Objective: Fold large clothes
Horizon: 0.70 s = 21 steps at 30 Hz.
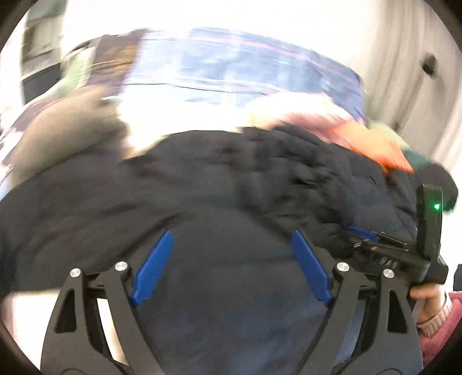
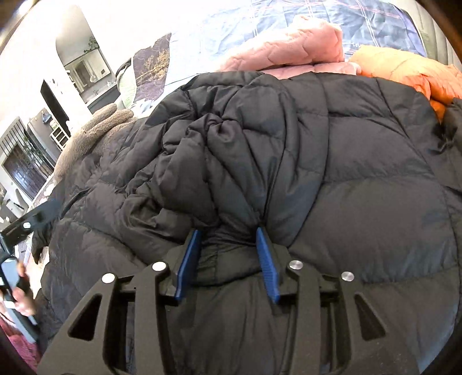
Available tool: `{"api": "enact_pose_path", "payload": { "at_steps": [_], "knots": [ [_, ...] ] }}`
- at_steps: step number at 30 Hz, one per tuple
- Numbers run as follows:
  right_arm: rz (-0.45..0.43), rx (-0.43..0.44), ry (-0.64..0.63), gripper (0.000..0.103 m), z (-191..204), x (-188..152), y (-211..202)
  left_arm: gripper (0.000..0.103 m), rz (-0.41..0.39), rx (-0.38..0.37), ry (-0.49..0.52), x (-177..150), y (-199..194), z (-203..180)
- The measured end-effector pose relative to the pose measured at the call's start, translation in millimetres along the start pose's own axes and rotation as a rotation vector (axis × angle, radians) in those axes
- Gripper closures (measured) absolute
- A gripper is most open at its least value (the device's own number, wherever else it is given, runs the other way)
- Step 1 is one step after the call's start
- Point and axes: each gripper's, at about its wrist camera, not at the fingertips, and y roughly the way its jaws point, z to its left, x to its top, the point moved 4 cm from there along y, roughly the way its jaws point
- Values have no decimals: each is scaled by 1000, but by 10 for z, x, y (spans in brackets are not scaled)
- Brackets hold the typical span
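A large black puffer jacket point(image 2: 346, 173) lies spread across the bed and fills both views; in the blurred left wrist view the jacket point(image 1: 231, 178) is a dark mass. My right gripper point(image 2: 228, 230) points down onto it, jaws partly apart, with a bunched fold of the jacket lying between the blue pads point(image 2: 187, 259). My left gripper point(image 1: 232, 235) hovers over the jacket's near part with its blue pads point(image 1: 156, 268) spread wide and nothing pinched between them.
A pink quilted jacket point(image 2: 288, 43) and an orange one point(image 2: 404, 72) lie beyond the black jacket on the blue plaid bedsheet point(image 2: 389, 26). A brown fluffy garment point(image 2: 95, 129) sits at its left. A hand point(image 1: 427, 297) holds the other gripper's handle at the right edge.
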Motion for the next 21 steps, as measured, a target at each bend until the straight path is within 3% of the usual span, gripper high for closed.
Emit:
{"api": "enact_pose_path", "payload": {
  "at_steps": [4,6,8,10,11,13,16,19,20,21],
  "knots": [
    [-4,-18,-36,50,78,-15,9,18,-4,203,-166,-368,-420,940],
    [-4,-18,-45,47,102,-11,23,33,4,281,-296,-626,-655,1451],
    [-3,-14,-51,45,88,-28,-4,40,12,258,-471,-868,-850,1861],
    [-1,-16,-59,43,94,-27,5,40,13,210,-609,-1078,-936,2164],
    [-1,-17,-62,42,111,-28,11,40,7,223,-670,-1164,-966,2316],
    [2,-19,-68,41,127,-32,19,39,-31,238,-750,-1263,-1014,2552],
    [0,-19,-69,41,142,-27,20,29,-107,243,-844,-1226,-1056,2765],
    [-1,-18,-67,40,142,-28,19,33,-154,305,-908,-1089,-1090,3013],
    [0,-18,-68,40,140,-29,20,47,-180,309,-920,-1013,-1100,3062],
    [-1,-17,-68,40,139,-29,19,70,-192,310,-921,-950,-1100,3050]
  ]
}}
